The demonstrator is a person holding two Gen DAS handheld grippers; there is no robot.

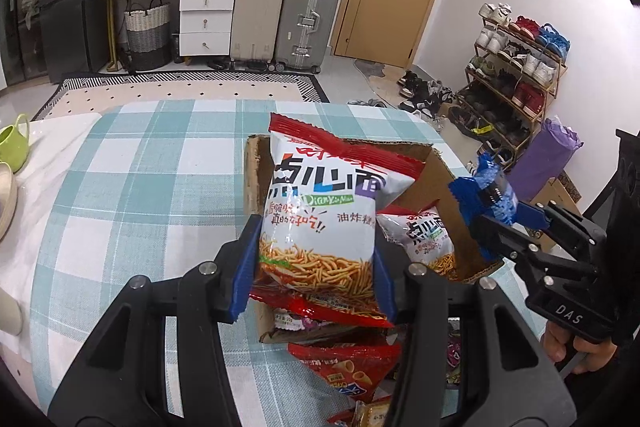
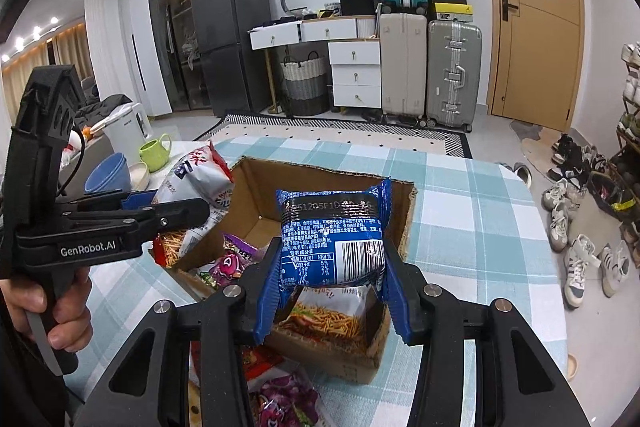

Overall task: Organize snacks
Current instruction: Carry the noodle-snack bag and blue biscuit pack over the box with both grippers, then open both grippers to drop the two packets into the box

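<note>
Left-wrist view shows our left gripper [image 1: 316, 267] clamped on a white-and-red noodle-snack bag [image 1: 320, 211], held upright over the open cardboard box [image 1: 440, 163], presumably for dropping in beside the matching bag [image 1: 420, 235] already inside. Our right gripper [image 2: 328, 279] pinches a blue snack packet [image 2: 336, 235] above the same box. More packets lie loose near the box's front edge, though we can't quite make them out. The box sits on a teal checked tablecloth [image 1: 140, 167]; suitcases [image 1: 308, 15] and a shoe rack [image 1: 516, 67] line the room.

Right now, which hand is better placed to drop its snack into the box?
Right. The right gripper holds its blue packet over the open cardboard box; the left gripper's noodle bag hangs nearer the box's edge.
</note>
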